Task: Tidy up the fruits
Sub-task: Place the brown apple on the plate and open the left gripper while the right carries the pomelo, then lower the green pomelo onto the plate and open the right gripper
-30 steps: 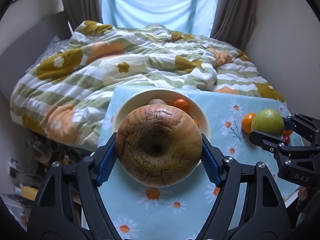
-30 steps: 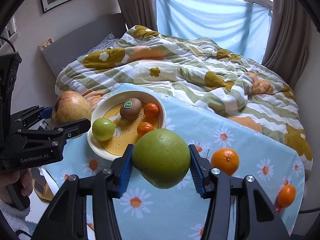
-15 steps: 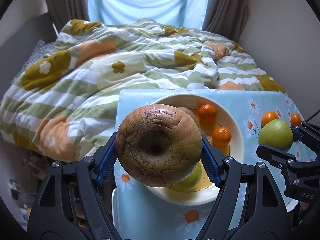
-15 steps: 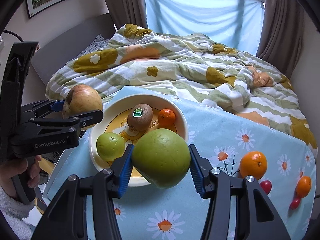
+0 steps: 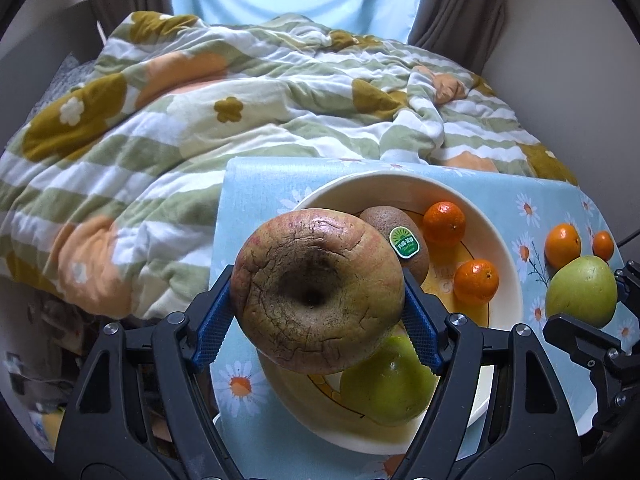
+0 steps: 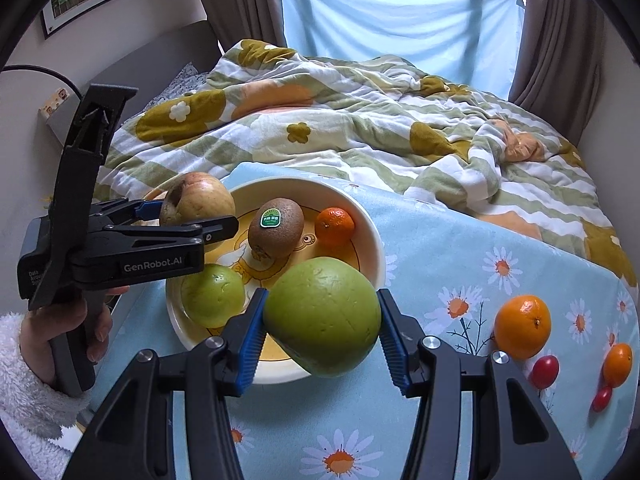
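My left gripper (image 5: 318,300) is shut on a brownish apple (image 5: 316,292) and holds it over the left rim of the cream bowl (image 5: 506,256); the apple also shows in the right wrist view (image 6: 198,204). My right gripper (image 6: 322,316) is shut on a large green fruit (image 6: 322,316) above the bowl's (image 6: 374,240) near right rim. In the bowl lie a kiwi (image 6: 276,226) with a sticker, a green apple (image 6: 212,294) and small oranges (image 5: 444,222).
The bowl stands on a blue daisy tablecloth (image 6: 440,248). To its right lie an orange (image 6: 522,326), a small orange (image 6: 617,363) and cherry tomatoes (image 6: 544,371). A bed with a flowered quilt (image 6: 340,120) lies behind the table.
Both grippers moved towards the bowl with their fruit. The left one now holds the apple over the bowl's left rim; the right one's green fruit is over the near rim.
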Available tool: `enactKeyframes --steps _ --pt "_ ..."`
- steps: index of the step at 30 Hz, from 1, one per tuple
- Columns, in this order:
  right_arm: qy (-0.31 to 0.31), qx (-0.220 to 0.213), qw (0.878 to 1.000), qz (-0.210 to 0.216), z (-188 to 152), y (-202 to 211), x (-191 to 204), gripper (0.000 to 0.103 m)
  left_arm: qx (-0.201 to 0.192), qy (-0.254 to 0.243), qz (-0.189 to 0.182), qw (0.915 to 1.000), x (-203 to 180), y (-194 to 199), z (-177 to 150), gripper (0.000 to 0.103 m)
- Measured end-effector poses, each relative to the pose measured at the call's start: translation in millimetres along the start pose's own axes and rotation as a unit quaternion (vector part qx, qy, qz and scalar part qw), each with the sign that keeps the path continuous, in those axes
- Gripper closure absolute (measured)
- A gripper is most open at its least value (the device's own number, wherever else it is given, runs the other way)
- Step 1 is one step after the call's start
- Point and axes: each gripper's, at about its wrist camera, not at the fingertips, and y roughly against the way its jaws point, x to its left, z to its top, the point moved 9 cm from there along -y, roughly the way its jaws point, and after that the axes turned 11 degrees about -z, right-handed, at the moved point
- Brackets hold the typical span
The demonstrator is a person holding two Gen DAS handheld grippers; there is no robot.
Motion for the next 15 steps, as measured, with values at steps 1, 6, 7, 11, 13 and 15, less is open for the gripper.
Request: enactKeyframes --steps 1,6,7,11,13,15 --pt "0.0 -0.001 1.0 0.001 1 -1 0 0.054 0.0 0.0 -0.004 1.0 -1 0 -1 0.018" --pt "-0.001 -0.003 1.0 0.004 4 0 -3 0.055 -0.026 -0.008 0.007 0.9996 -8 18 5 0.0" --pt "-0.001 -0.003 1.0 0.006 4 0 -4 0.055 -0.024 -0.004 0.009 0.9997 -7 19 4 0.0" --pt "0.007 -0.003 1.0 0.013 6 2 -5 0.055 -0.023 0.017 0.013 0.9995 -6 31 -5 0.0" --pt "0.012 -0.004 1.0 0.016 7 4 -5 0.054 -0.023 0.022 0.018 0.9993 -7 38 -12 0.0" --pt "0.017 -0.005 1.0 0.021 7 5 -3 0.055 -0.023 0.027 0.023 0.9991 -8 45 -19 0.0"
